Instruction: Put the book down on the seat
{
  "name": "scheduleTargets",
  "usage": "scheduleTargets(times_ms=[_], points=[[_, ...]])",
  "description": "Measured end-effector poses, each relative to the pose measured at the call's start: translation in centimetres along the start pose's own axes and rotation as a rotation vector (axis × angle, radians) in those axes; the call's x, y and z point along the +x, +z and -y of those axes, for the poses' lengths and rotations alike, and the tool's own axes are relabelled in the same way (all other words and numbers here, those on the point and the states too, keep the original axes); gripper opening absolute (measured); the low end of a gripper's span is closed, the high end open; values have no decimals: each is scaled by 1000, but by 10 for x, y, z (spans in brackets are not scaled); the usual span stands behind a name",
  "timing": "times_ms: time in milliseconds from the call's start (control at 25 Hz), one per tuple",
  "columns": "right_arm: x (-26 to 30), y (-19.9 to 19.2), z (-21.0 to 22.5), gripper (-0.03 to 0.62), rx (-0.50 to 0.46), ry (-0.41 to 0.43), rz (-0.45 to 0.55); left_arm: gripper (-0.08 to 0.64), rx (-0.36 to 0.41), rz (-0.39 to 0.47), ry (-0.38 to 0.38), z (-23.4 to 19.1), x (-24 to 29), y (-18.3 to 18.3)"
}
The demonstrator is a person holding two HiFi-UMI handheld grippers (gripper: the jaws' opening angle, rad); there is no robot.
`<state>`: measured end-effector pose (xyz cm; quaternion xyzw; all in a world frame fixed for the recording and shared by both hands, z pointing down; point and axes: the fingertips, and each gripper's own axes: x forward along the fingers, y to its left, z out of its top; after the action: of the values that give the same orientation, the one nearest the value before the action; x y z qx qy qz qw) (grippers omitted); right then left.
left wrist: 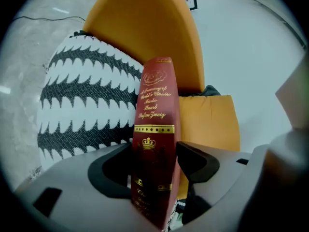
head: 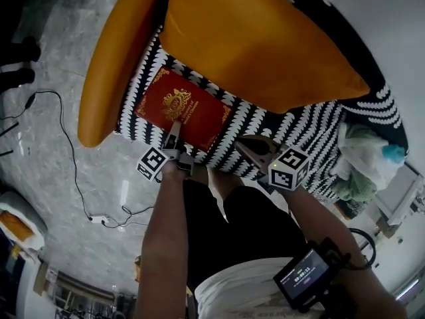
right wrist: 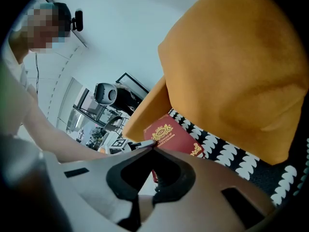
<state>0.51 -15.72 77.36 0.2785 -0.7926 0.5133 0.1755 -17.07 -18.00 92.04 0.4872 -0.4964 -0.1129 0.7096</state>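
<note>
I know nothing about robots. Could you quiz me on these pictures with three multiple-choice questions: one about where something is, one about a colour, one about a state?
1. Where does the book lie?
A. on the floor
B. on the patterned seat
C. on a table

2. What colour is the cushion?
A. orange
B. green
C. blue

3. The book is
A. open
B. closed
C. torn in half

Answers: 1 B, it lies flat on the black-and-white seat; 2 A, the cushion is plainly orange; 3 B, its red cover faces up, shut.
</note>
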Motion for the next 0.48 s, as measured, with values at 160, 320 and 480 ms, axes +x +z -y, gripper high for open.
scheduleTargets(times_ms=[160,320,480], points=[[-1,0,1,14,5,0,6,291,3,-26,93,-16,-4,-3],[-2,2,1,14,5,3,14,291,19,-37,129,-20,-6,-7],[-4,1,0,14,7,4,19,291,35,-48,139,-20,-10,-11]])
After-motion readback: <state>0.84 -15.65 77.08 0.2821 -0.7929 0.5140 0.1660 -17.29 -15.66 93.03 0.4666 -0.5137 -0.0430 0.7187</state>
